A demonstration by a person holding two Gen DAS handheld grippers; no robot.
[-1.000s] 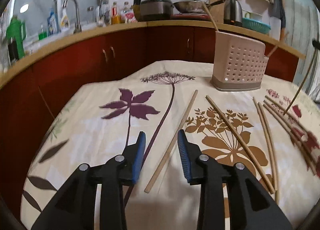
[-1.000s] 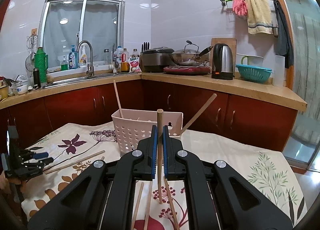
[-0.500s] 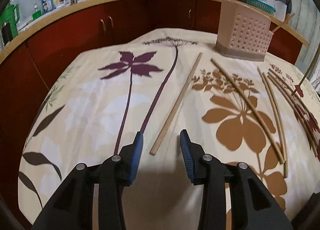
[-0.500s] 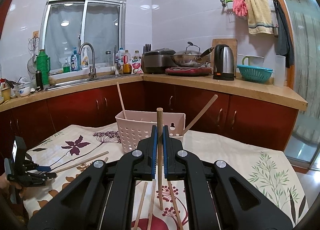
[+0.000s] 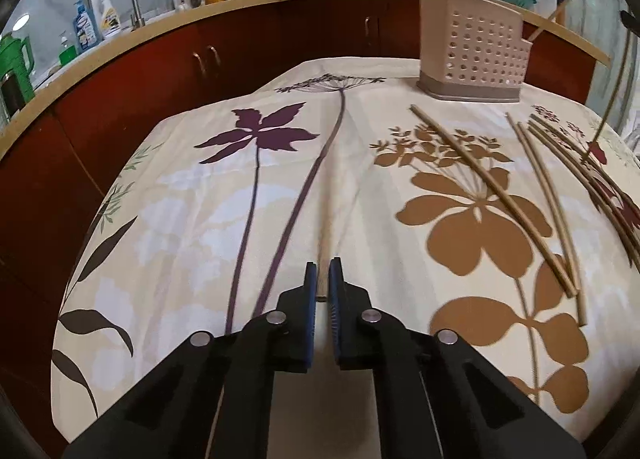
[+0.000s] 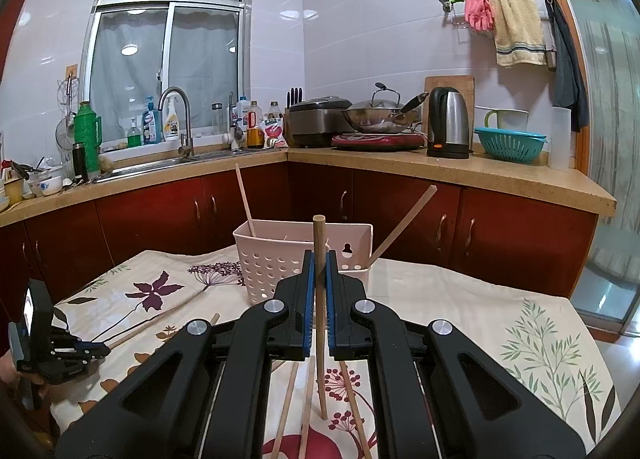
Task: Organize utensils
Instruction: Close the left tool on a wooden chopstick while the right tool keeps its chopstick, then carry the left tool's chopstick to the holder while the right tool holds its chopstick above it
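Closing in the last half second, the left tool [image 5: 322,279] has brought its blue pads onto the near end of a chopstick [image 5: 325,235] that earlier lay loose between wide-apart jaws; the stick now reads only as a blurred streak running away from the tips over the flowered cloth. The pads look pinched on it, narrow with the stick end between them (the right wrist view bears this out, the stick [image 6: 160,317] slanting up from the left tool [image 6: 102,348]).

Ahead and to the right of that tool lie more loose chopsticks [image 5: 486,189] on the tabletop [image 5: 180,219], and beyond them the perforated pink utensil holder [image 5: 476,55].

The right tool [image 6: 319,271] is unchanged, clamped on an upright chopstick [image 6: 319,243] whose lower tip rests on the cloth, the holder [image 6: 276,259] just beyond.

These sticks look light, stiff and smooth, so a hold at the very end will likely let one pivot or slip; a grip nearer mid-length should be steadier.
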